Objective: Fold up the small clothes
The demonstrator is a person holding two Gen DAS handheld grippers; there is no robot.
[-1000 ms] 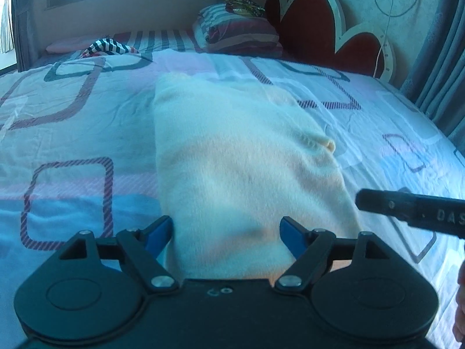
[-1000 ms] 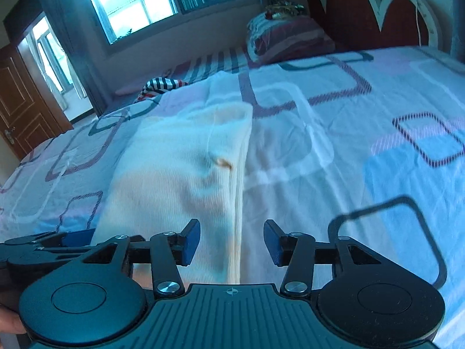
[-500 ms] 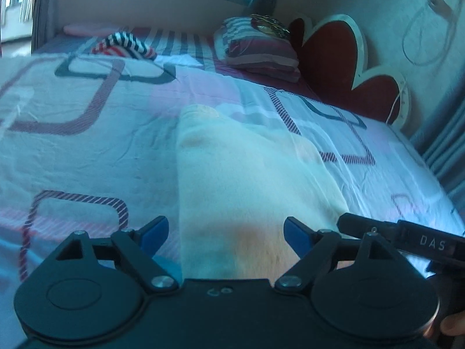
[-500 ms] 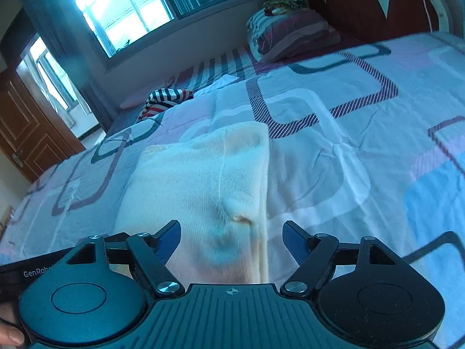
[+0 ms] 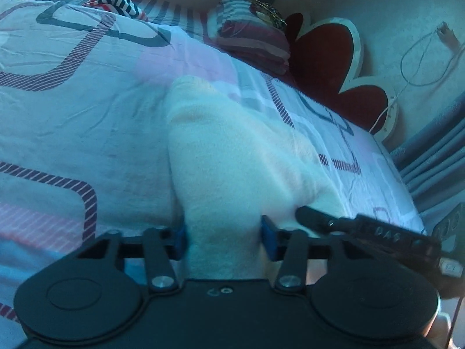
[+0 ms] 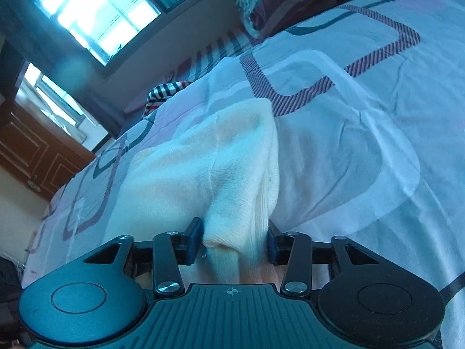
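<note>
A cream knit garment (image 5: pixel 232 160) lies folded lengthwise on the patterned bed sheet (image 5: pixel 87 116). My left gripper (image 5: pixel 223 238) is at its near edge, jaws closing, with the fabric bunched between the blue pads, which press on it. My right gripper (image 6: pixel 232 241) is on the same near edge further right. Its jaws are closing too, and a ridge of the cream garment (image 6: pixel 209 168) is pinched between the pads. In the left wrist view one black finger (image 5: pixel 319 219) of the right gripper rests on the cloth at the lower right.
Striped pillows (image 5: pixel 252 37) and a red scalloped headboard (image 5: pixel 322 55) stand at the bed's far end. A black, white and red striped cloth (image 5: pixel 119 3) lies at the far left. Grey curtains (image 5: pixel 430 157) hang on the right; a window (image 6: pixel 96 17) and a wooden door (image 6: pixel 37 157) are on the left.
Both grippers have moved forward and down onto the garment's near edge. Their jaws went from wide apart to narrowed on the fabric, which now bunches up. Both views have rolled.
</note>
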